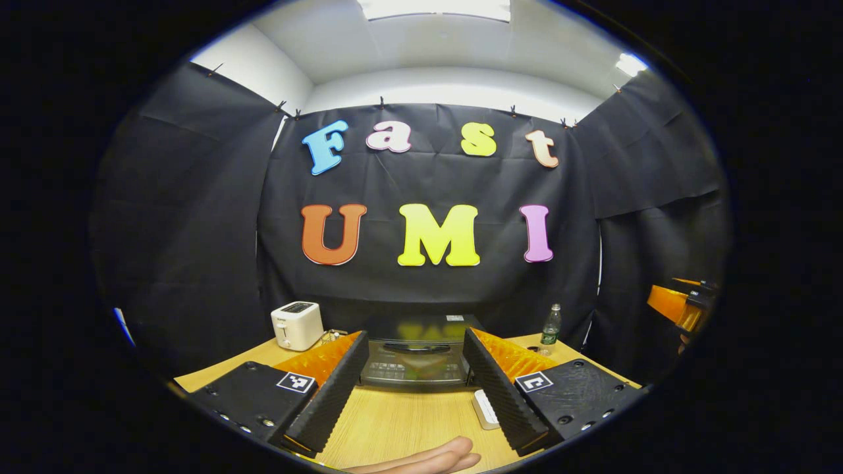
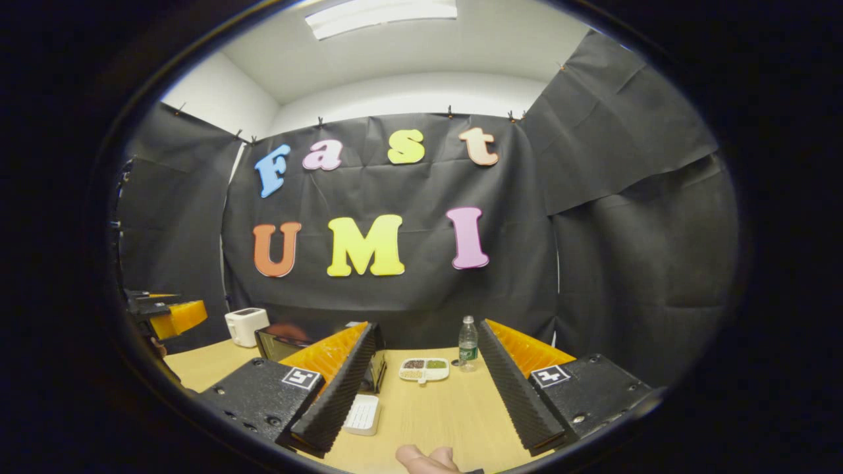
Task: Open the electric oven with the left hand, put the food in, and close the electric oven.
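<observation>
Hand-held gripper (image 2: 428, 395) fingers hide oven (image 2: 283, 342) partly

Right tongs (image 2: 421, 388) gaping wide over the table (image 2: 448, 415); food tray (image 2: 424, 369) sits between them, bottle (image 2: 467, 351) just beside it, oven (image 2: 290, 342) and toaster (image 2: 246, 326) further left of the tray.

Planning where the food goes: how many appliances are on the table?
2. The oven sits mid-table, straight ahead of the open left gripper, door shut. The toaster stands to its left by the wall. Others may be hidden behind the fingers.
</observation>
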Demonstrator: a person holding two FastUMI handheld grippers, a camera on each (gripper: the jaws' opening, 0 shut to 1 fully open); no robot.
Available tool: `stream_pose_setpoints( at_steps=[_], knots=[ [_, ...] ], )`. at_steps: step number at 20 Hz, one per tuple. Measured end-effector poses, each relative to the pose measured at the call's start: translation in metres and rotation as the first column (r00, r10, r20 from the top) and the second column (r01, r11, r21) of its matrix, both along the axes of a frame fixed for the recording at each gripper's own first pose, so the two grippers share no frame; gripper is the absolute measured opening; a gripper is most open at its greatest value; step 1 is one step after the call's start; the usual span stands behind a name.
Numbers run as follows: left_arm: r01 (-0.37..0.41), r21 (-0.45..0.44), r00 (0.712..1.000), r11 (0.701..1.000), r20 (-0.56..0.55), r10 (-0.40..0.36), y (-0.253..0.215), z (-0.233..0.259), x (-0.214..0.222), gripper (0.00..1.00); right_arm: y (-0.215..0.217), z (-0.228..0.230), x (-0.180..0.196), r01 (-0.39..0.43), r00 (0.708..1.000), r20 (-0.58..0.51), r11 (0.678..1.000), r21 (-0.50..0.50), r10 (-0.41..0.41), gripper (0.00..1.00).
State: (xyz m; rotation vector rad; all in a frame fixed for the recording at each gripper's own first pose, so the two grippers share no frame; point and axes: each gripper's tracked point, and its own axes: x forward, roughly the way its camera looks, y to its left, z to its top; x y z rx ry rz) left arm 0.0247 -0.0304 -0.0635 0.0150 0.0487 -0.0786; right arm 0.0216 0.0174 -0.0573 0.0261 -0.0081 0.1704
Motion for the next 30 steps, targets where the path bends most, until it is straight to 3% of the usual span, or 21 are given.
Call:
stream_pose_setpoints(
  at_steps=[5,30],
  knots=[
    [-0.018,-0.015,0.999,1.0,-0.028,0.017,0.008,-0.009,-0.004,0.95,0.012,-0.014,-0.001,-0.029,0.999,-0.027,1.0,-0.005,0.029,0.97],
    [-0.036,-0.015,0.999,0.999,0.007,0.036,0.015,0.0,-0.009,0.95,0.006,0.015,-0.023,-0.048,0.997,0.057,0.999,-0.01,0.049,0.97]
  ],
)
